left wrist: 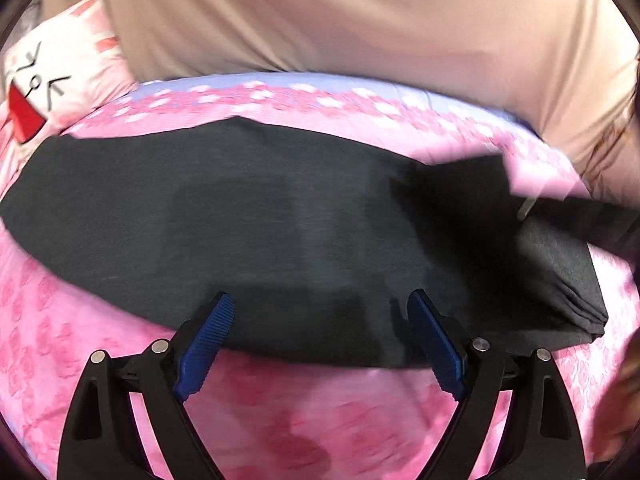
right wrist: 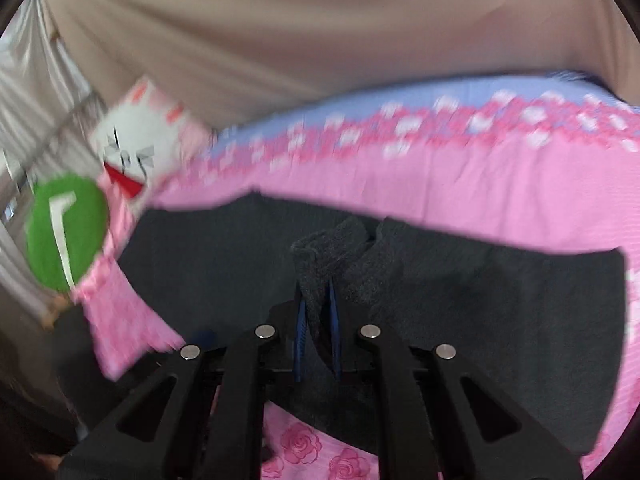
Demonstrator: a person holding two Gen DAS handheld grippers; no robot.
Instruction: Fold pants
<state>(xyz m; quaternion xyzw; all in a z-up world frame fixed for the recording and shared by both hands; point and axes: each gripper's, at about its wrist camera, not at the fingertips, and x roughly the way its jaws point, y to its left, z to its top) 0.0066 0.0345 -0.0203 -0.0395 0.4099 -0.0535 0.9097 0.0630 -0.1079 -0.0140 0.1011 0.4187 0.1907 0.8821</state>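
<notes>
Dark grey pants (left wrist: 260, 232) lie spread across a pink rose-patterned bedcover (left wrist: 300, 420). My left gripper (left wrist: 320, 304) is open, its blue pads (left wrist: 208, 344) over the pants' near edge, holding nothing. In the right wrist view my right gripper (right wrist: 318, 292) is shut on a bunched fold of the pants (right wrist: 332, 248), lifted above the rest of the cloth (right wrist: 500, 320). The right gripper's dark blurred shape (left wrist: 560, 200) shows at the right end of the pants in the left wrist view, where the cloth is folded over.
A white cat-face pillow (left wrist: 52, 80) lies at the left end of the bed, also in the right wrist view (right wrist: 136, 144). A green round cushion (right wrist: 64, 232) sits beside it. A beige curtain (left wrist: 340, 12) hangs behind the bed. Lilac sheet border (right wrist: 440, 92) runs along the far edge.
</notes>
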